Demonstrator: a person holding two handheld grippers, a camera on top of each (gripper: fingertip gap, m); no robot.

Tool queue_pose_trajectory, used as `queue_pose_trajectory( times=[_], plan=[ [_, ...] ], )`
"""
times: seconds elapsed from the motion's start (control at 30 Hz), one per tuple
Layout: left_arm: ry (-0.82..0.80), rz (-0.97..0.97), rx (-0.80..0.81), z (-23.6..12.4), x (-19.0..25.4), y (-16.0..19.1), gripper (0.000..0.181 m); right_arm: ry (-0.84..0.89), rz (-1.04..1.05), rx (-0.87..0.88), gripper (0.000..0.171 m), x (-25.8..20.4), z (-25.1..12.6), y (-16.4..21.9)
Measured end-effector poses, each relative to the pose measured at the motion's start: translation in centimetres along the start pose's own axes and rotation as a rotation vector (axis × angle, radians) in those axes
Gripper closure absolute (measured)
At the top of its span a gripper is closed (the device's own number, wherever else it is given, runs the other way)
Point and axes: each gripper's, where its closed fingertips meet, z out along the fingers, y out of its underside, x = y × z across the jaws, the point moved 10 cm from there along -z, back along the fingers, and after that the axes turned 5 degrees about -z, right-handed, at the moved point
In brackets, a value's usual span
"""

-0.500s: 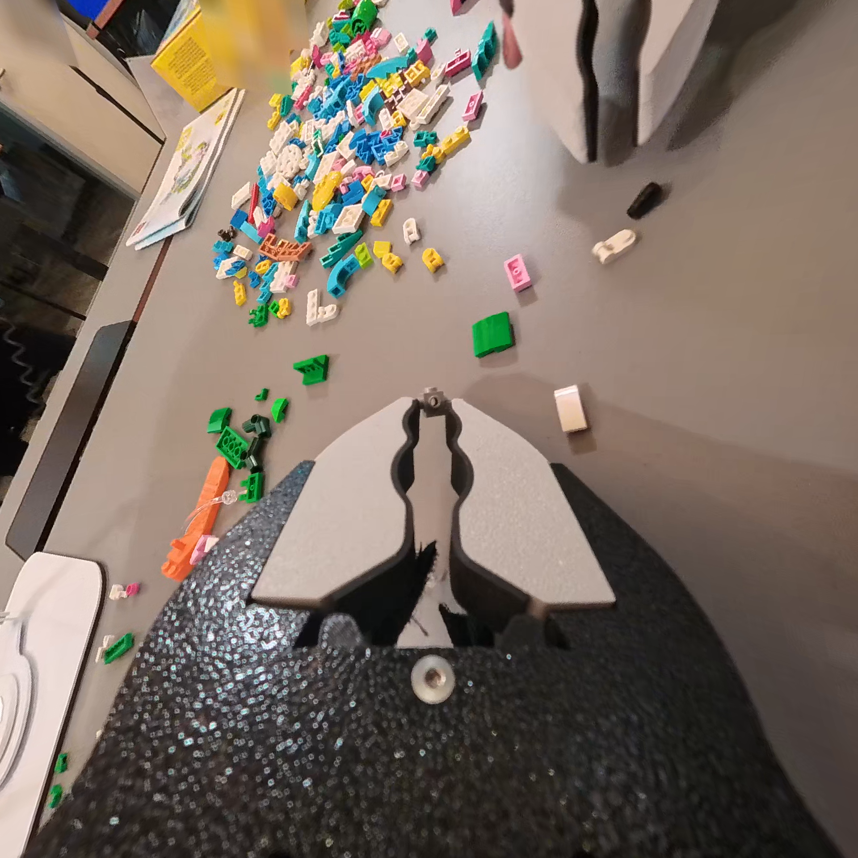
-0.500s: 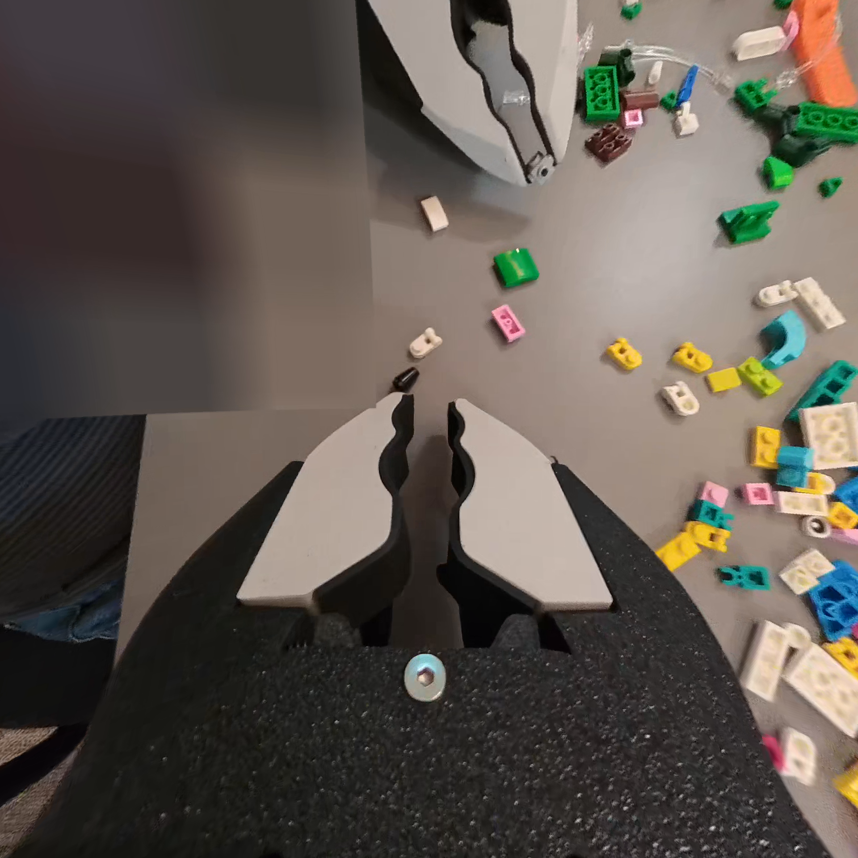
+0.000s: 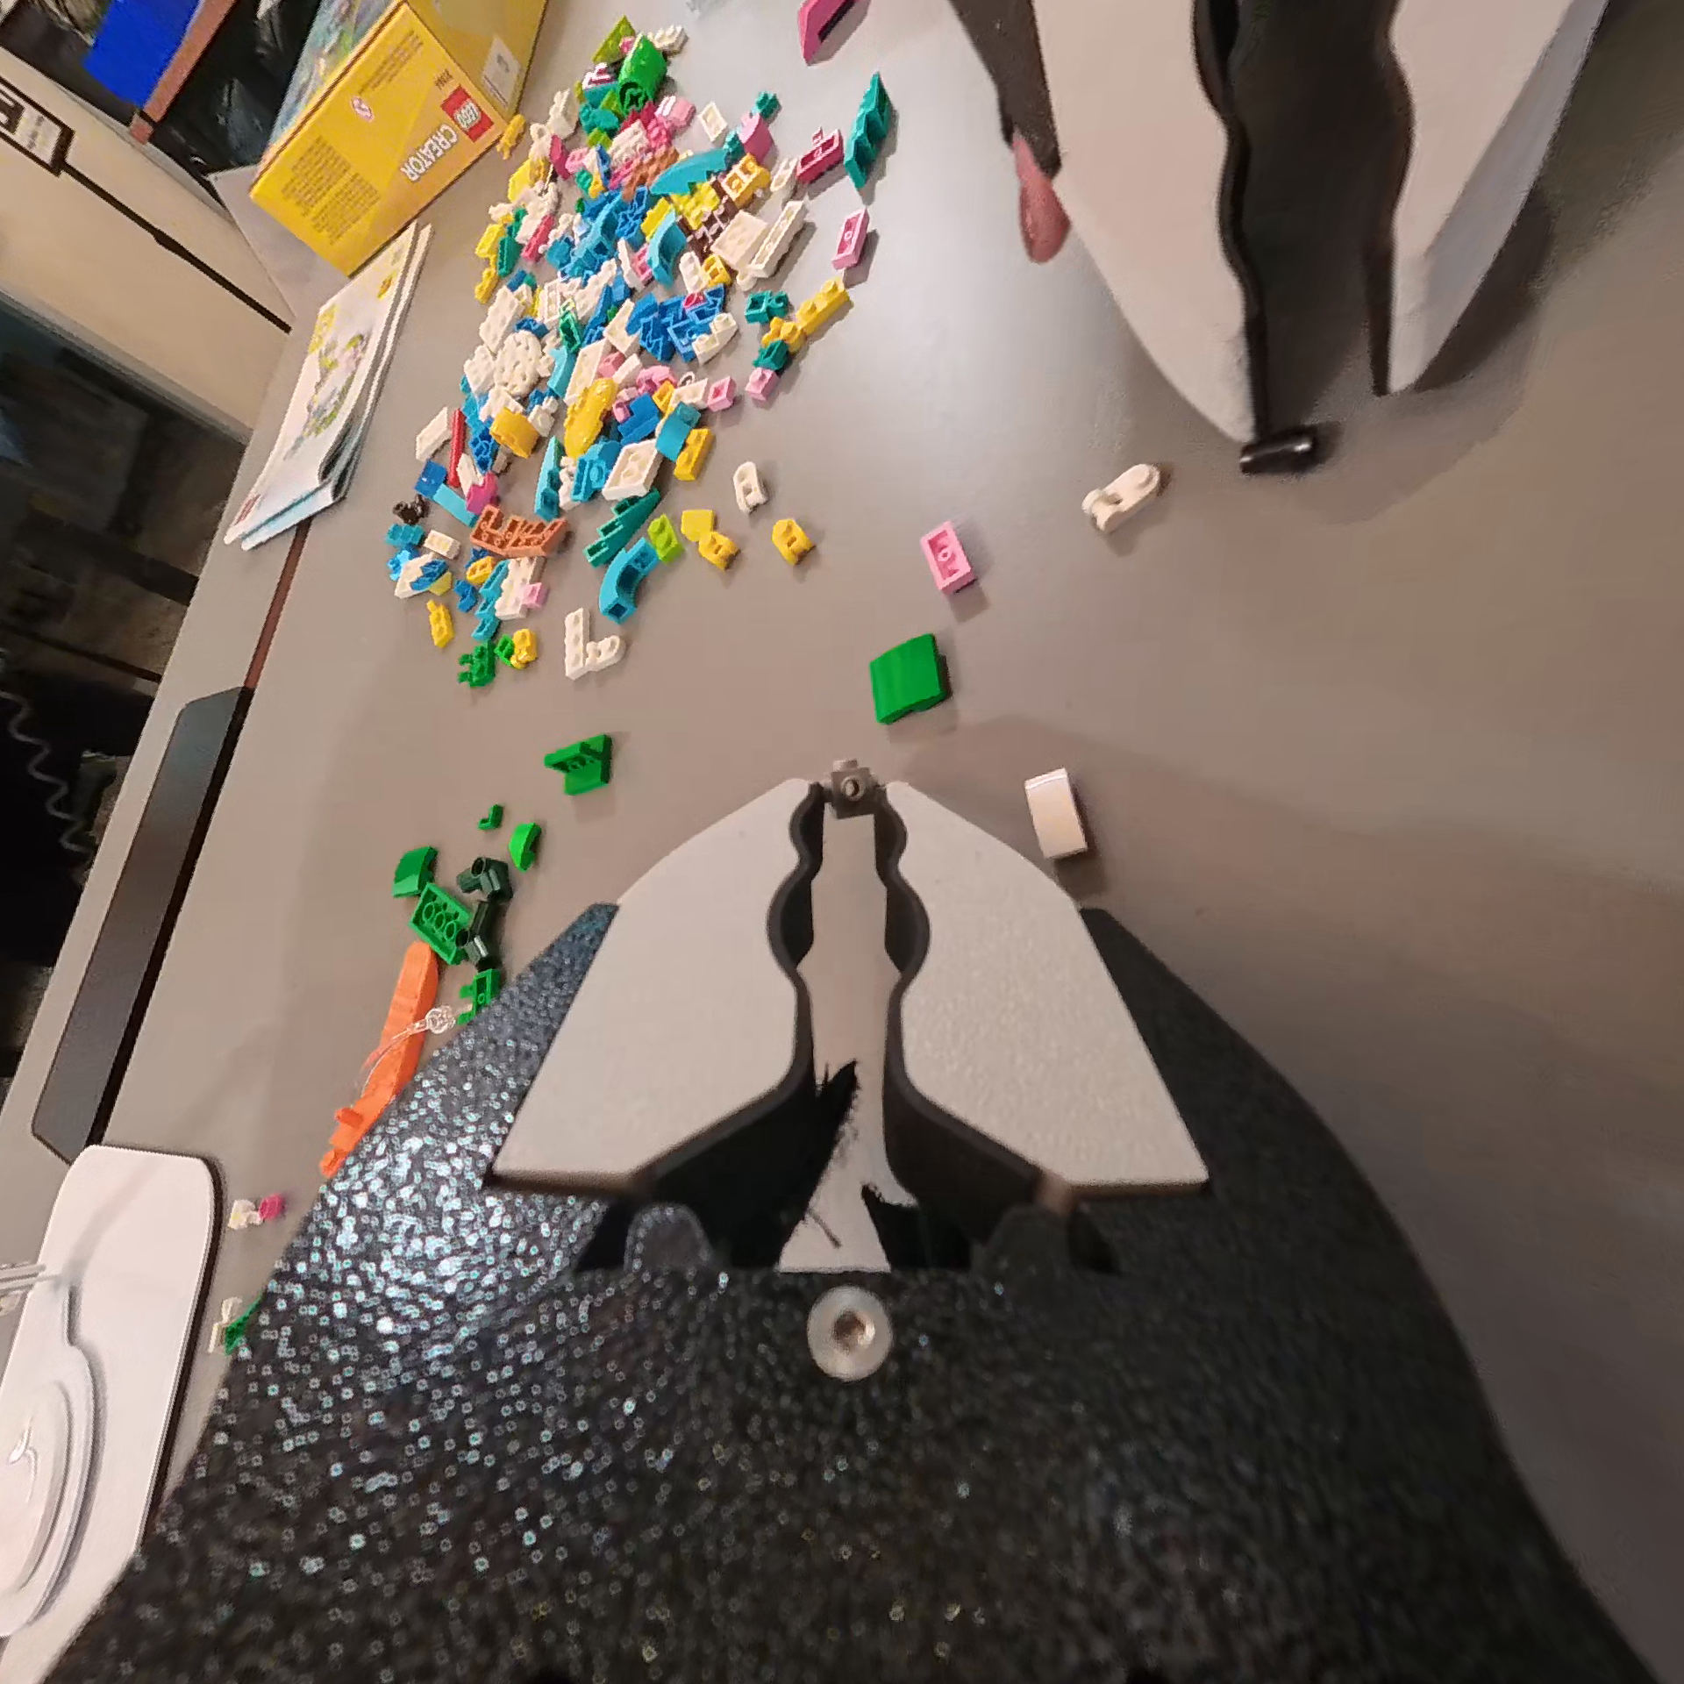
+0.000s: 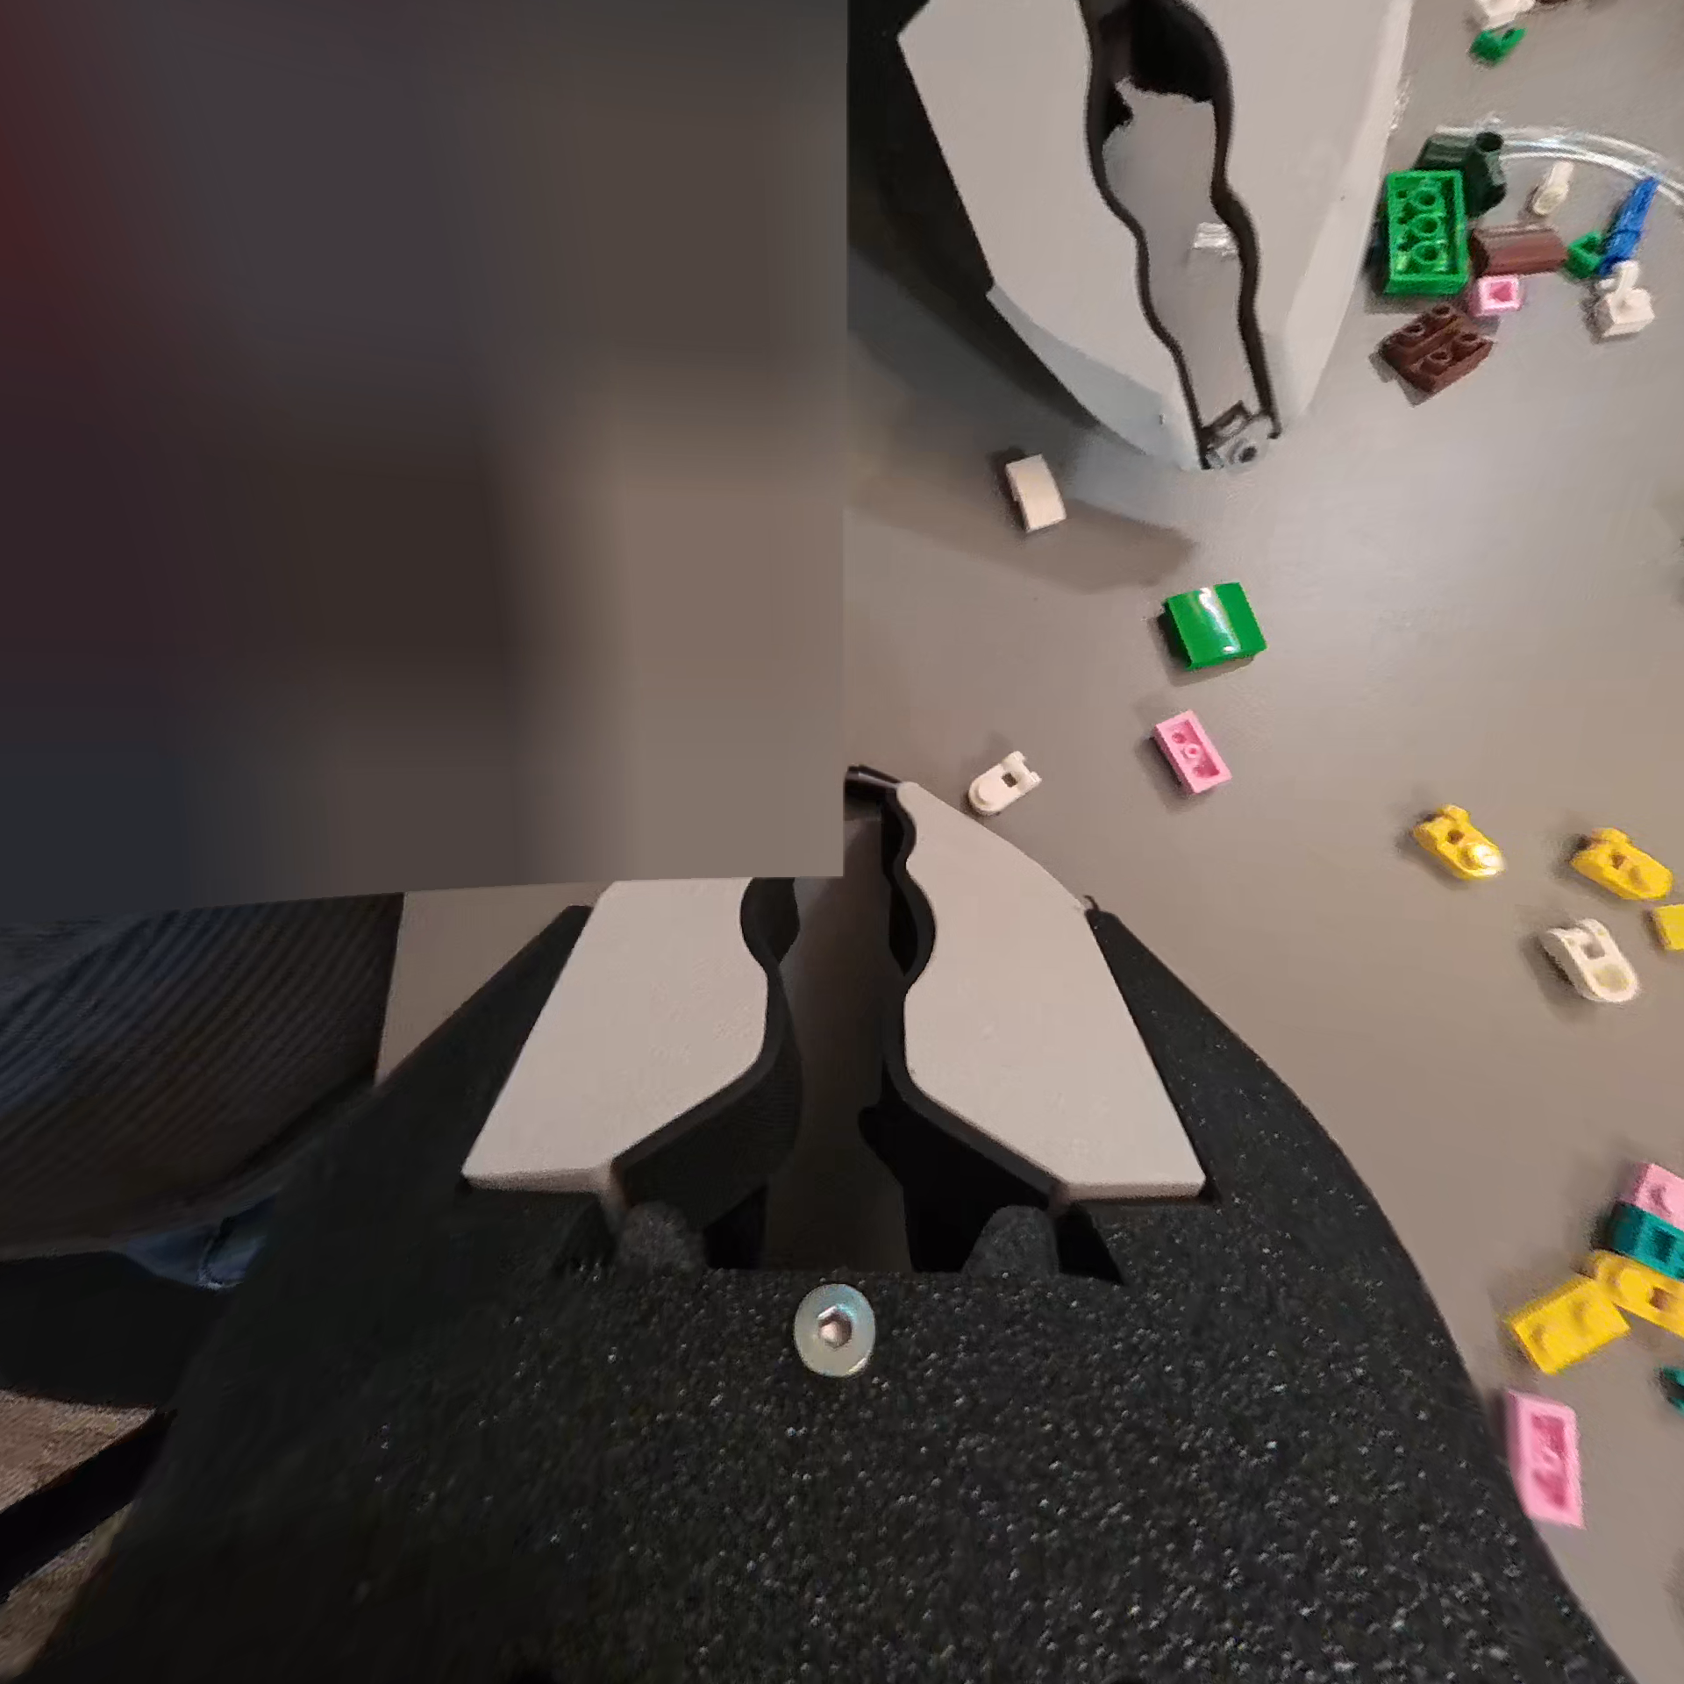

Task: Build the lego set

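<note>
My left gripper (image 3: 849,791) is shut on a tiny grey studded brick (image 3: 849,789) and holds it just above the grey table; it also shows in the right wrist view (image 4: 1230,446). My right gripper (image 4: 852,802) is open, with its tips low at a small black piece (image 3: 1276,448) that lies by its left fingertip. A blur patch hides its left fingertip in the right wrist view. Loose between the grippers lie a green curved tile (image 3: 907,679), a white slope brick (image 3: 1055,814), a pink plate (image 3: 948,556) and a white clip piece (image 3: 1121,492).
A big pile of mixed bricks (image 3: 620,319) covers the far left, by a yellow box (image 3: 392,137) and a booklet (image 3: 337,383). Green pieces (image 3: 442,920) and an orange part (image 3: 401,1030) lie left of my left gripper. A white tray (image 3: 118,1276) sits at the near left edge. The gap from one gripper's tips to the other's is roughly 11 cm. Both grippers' tips are roughly 6 cm from the pink plate (image 3: 948,556). Seen from the right wrist view (image 4: 1188,752) as well.
My right gripper has moved forward and down, and its tips now reach the black piece. My left gripper has stayed put with the grey brick.
</note>
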Motion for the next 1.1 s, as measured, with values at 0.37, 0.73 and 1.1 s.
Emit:
queue_pose_trajectory(
  times=[0.37,0.73,1.1],
  plan=[
    [0.019,0.003,-0.004,0.1,0.2,0.0,0.171,0.014,-0.035,-0.03,0.159,0.0,0.0,0.2],
    [0.031,-0.003,-0.007,0.1,0.2,0.0,0.171,-0.012,0.051,-0.056,0.157,-0.6,-0.8,0.6],
    [0.036,-0.003,-0.011,0.1,0.2,0.0,0.171,-0.057,0.025,0.009,0.154,-1.4,0.8,-0.7]
  ],
)
